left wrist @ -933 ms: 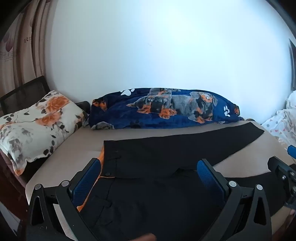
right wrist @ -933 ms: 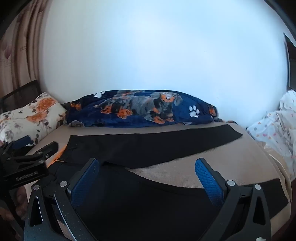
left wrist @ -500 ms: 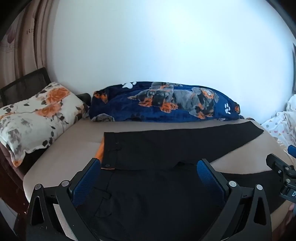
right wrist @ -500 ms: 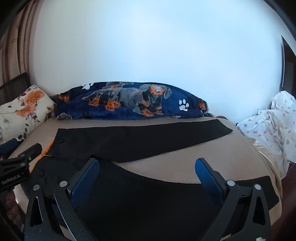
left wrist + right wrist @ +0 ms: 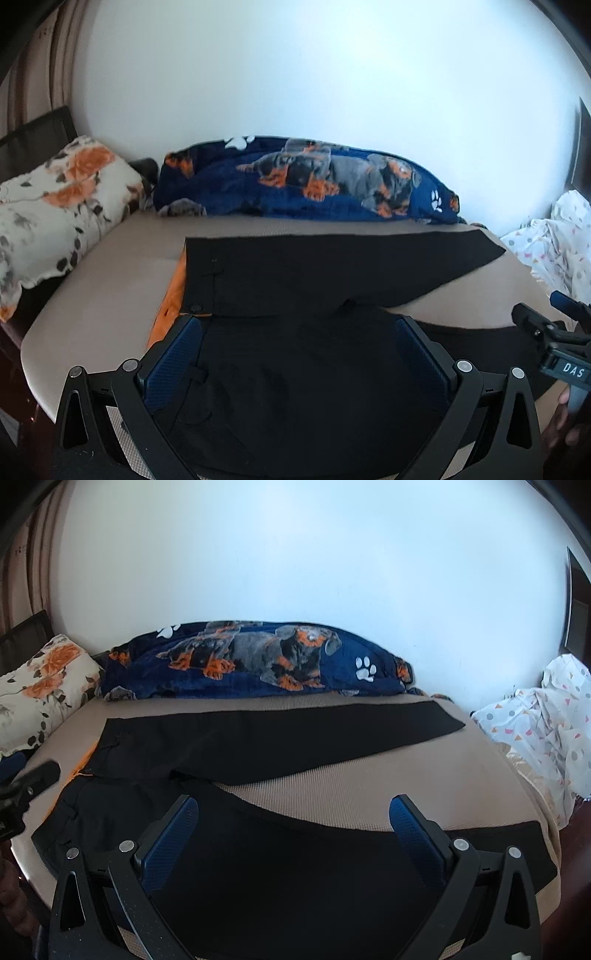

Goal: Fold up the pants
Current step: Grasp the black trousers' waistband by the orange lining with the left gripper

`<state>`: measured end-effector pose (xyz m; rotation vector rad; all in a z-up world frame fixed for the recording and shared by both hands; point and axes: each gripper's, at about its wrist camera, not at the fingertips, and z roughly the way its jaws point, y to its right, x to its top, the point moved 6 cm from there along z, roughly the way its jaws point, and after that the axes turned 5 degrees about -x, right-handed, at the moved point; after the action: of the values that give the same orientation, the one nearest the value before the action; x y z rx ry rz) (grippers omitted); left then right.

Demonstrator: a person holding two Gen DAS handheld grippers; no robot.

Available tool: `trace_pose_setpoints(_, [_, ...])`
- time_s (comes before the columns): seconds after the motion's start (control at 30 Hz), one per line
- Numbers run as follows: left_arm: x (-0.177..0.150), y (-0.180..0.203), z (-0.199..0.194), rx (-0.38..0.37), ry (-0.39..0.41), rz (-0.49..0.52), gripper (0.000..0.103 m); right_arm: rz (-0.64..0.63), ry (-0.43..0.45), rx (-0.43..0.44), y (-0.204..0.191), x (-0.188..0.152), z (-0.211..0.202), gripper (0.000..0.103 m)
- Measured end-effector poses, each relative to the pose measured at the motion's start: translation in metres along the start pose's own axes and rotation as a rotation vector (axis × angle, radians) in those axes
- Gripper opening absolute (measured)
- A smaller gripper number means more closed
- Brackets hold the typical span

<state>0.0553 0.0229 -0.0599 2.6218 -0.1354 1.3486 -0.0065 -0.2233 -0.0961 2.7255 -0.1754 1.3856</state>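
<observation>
Black pants (image 5: 303,273) lie spread flat on a tan bed, waistband to the left with orange lining showing, the two legs splayed apart to the right. My left gripper (image 5: 299,350) is open and empty, above the seat of the pants near the waistband. My right gripper (image 5: 293,827) is open and empty, above the near leg (image 5: 295,867). The far leg (image 5: 280,738) runs toward the back right. The right gripper also shows at the right edge of the left wrist view (image 5: 554,332).
A floral pillow (image 5: 55,206) lies at the left end of the bed. A blue dog-print blanket (image 5: 306,184) lies along the white wall. A white dotted cloth (image 5: 546,716) is heaped at the right. The tan mattress (image 5: 388,775) shows between the legs.
Both grippers have risen and drawn back a little, so more of the bed and pants shows. Both stay open. The pants have not moved.
</observation>
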Motion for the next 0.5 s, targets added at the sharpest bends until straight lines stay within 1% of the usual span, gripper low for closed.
trace_pose_setpoints(0.07, [0.001, -0.012, 0.003, 0.057, 0.009, -0.008, 0.103, 0.011, -0.020, 0.015, 0.004, -0.004, 0.005, 0.102])
trace_pose_setpoints(0.17, [0.008, -0.034, 0.014, 0.097, -0.014, -0.012, 0.103, 0.020, -0.043, 0.039, 0.003, -0.008, 0.011, 0.102])
trace_pose_setpoints(0.23, [0.014, -0.052, 0.021, 0.099, -0.033, -0.036, 0.102, 0.024, -0.053, 0.047, 0.002, -0.009, 0.015, 0.102])
trace_pose_setpoints(0.33, [0.022, -0.081, 0.036, 0.066, -0.051, -0.071, 0.102, 0.025, -0.062, 0.057, -0.001, -0.011, 0.021, 0.102])
trace_pose_setpoints(0.43, [0.030, -0.111, 0.057, 0.077, -0.065, -0.068, 0.102, 0.032, -0.081, 0.081, -0.001, -0.016, 0.028, 0.102])
trace_pose_setpoints(0.5, [0.036, -0.128, 0.072, 0.041, -0.094, -0.077, 0.102, 0.040, -0.090, 0.084, -0.002, -0.019, 0.032, 0.102])
